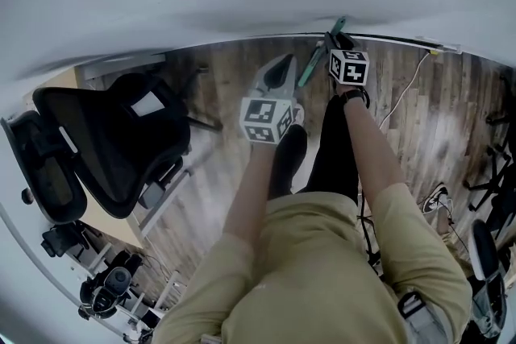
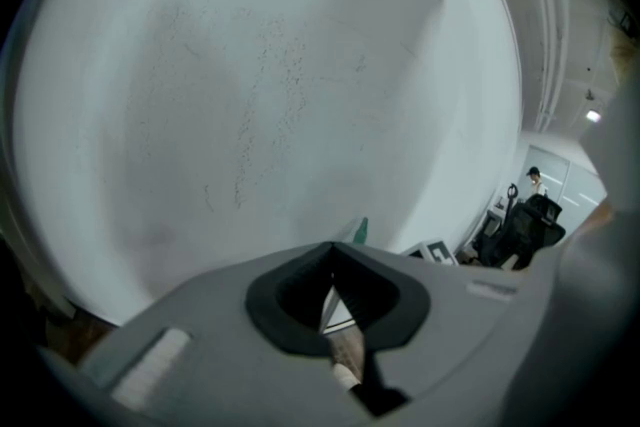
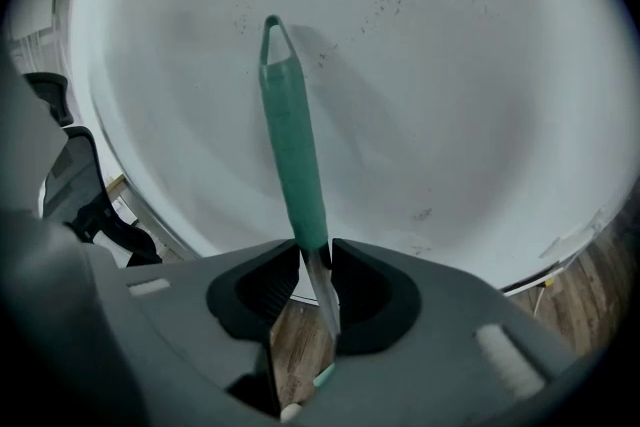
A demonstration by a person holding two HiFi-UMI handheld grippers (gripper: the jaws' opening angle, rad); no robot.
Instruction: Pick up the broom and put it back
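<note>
The broom's green handle point(image 3: 292, 145) rises between my right gripper's point(image 3: 316, 255) jaws, its hanging loop close to the white wall point(image 3: 450, 65). The pads press the handle's lower end from both sides, and the metal shaft point(image 3: 325, 300) runs down below them. In the head view the handle point(image 1: 311, 67) slants up toward the wall, just left of the right gripper point(image 1: 334, 40). The broom's head is hidden. My left gripper point(image 1: 282, 64) is beside it to the left, apart from the broom. Its jaws meet at the tips point(image 2: 333, 255) with nothing between them.
A black office chair point(image 1: 113, 141) stands on the left by a desk edge point(image 1: 68, 80). A white cable point(image 1: 403, 93) trails over the wooden floor point(image 1: 435, 117) on the right, near a shoe point(image 1: 438, 197). The person's legs are directly below.
</note>
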